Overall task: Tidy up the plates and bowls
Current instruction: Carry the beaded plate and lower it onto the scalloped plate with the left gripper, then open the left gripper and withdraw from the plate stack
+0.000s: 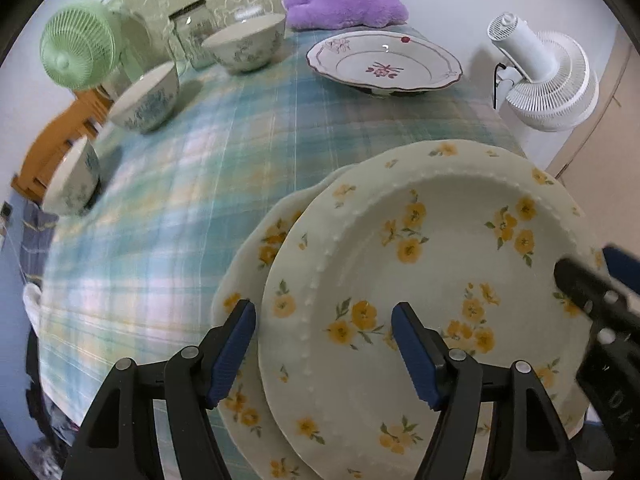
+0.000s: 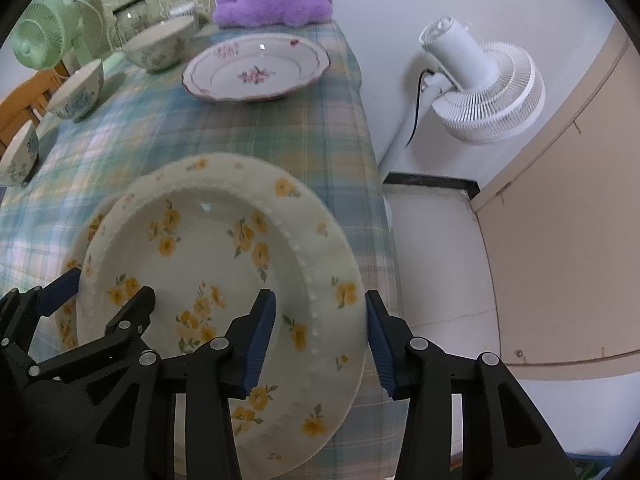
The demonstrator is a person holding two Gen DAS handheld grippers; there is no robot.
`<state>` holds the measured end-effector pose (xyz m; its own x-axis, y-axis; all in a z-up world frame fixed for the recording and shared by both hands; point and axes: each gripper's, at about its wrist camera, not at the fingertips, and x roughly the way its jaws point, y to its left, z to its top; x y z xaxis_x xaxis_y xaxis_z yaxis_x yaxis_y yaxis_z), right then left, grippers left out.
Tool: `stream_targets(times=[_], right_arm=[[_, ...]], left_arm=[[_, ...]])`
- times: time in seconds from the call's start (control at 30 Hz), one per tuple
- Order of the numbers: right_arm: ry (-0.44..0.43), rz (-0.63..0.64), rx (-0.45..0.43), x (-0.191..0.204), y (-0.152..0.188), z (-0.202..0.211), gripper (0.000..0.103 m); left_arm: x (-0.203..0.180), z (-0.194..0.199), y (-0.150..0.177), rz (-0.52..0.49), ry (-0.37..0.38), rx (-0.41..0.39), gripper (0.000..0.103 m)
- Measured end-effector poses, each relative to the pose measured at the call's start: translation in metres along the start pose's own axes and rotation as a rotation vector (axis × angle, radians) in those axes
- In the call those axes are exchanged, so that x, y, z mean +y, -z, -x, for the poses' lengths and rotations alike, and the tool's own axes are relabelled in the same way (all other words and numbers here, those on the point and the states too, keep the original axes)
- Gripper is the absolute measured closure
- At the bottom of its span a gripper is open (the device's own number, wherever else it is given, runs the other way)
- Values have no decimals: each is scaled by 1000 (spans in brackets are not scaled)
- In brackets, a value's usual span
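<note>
checked cloth (image 1: 168, 216) covered the table, with three bowls (image 1: 146, 98) along its far left and a pink-flowered plate (image 1: 384, 62) at the back. near the front edge, a yellow-flowered plate (image 1: 432, 280) sat atop another. left gripper (image 1: 324, 344) and right gripper (image 2: 320, 336) each straddled its rim, jaws spread, pads not pressing.

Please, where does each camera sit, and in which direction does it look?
Left wrist: on the left hand-held gripper, looking steeply down over the yellow-flowered plate's left rim; the right hand-held gripper shows at right.
Right wrist: on the right hand-held gripper, over the right rim; the left one shows.
Shared: pink-flowered plate, bowls, white fan.
</note>
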<state>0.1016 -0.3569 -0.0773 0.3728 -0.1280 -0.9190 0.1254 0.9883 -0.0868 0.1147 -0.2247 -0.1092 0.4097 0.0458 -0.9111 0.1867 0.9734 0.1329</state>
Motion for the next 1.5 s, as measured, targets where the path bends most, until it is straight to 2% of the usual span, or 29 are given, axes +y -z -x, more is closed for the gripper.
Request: stream_targets(times=[0.17, 0.23, 0.4, 0.43, 0.57, 0.7, 0.73, 0.8, 0.9, 0.93, 1.17, 1.37, 1.5], right_arm=[[-17, -2, -54, 2, -3, 12, 56], [-35, -8, -50, 2, -4, 11, 64], [-77, 7, -25, 11, -6, 2, 66], [-88, 21, -25, 15, -5, 2, 70], [-96, 56, -24, 29, -8, -2, 70], [-50, 24, -41, 20, -8, 4, 69], [-45, 15, -39, 17, -8, 4, 64], [-39, -1, -17, 11, -8, -1, 61], [-44, -28, 23, 4, -7, -11, 61], [-49, -32, 32, 4, -6, -13, 64], [-49, -10, 42, 13, -6, -18, 66], [-40, -43, 44, 16, -7, -18, 65], [-63, -66, 6, 21, -12, -1, 65]], left_arm=[[7, 9, -2, 13, 18, -18, 30], [9, 12, -2, 11, 15, -28, 30], [13, 15, -4, 19, 36, -24, 31], [15, 15, -4, 23, 25, -21, 31], [26, 12, -3, 66, 40, 5, 30], [26, 14, -4, 64, 61, -4, 30], [23, 14, -5, 55, 65, -3, 30], [19, 13, -6, 42, 77, -4, 30], [16, 12, -7, 27, 82, -1, 30], [15, 11, -7, 22, 83, 0, 30], [21, 9, -6, 28, 73, 12, 30], [28, 11, -6, 13, 89, 7, 30], [35, 18, -8, -21, 114, 4, 30]])
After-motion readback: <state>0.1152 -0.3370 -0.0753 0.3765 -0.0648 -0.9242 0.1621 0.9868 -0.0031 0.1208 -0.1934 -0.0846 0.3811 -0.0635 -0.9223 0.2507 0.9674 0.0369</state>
